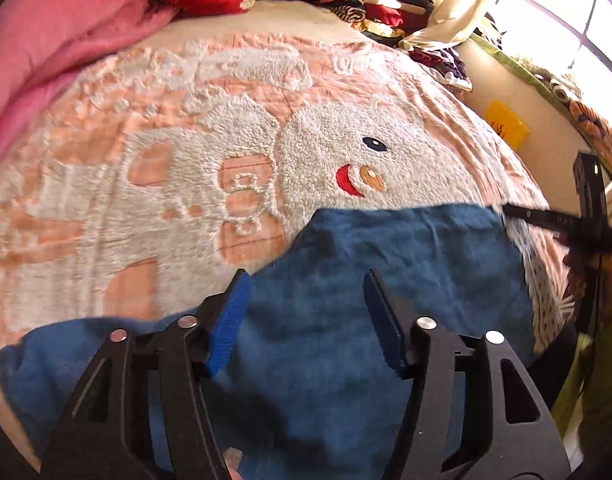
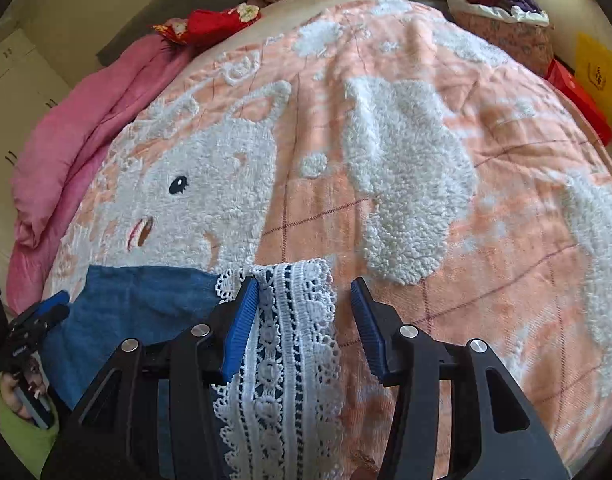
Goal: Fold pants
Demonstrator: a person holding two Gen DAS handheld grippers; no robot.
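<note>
Our left gripper hangs over the blue pants, its blue-padded jaws spread apart with nothing pinched between them. Our right gripper hovers beside it, jaws also apart; the white lace trim lies between them, against the left pad but not clamped. The pants lie flat at the near edge of the bed, directly below and ahead of both grippers, their long axis running side to side across us. The right gripper sits nearer the lace-trimmed end, the left nearer the plain denim. The cloth is soft blue denim, lightly wrinkled, on a peach blanket with fluffy white animal shapes.
</note>
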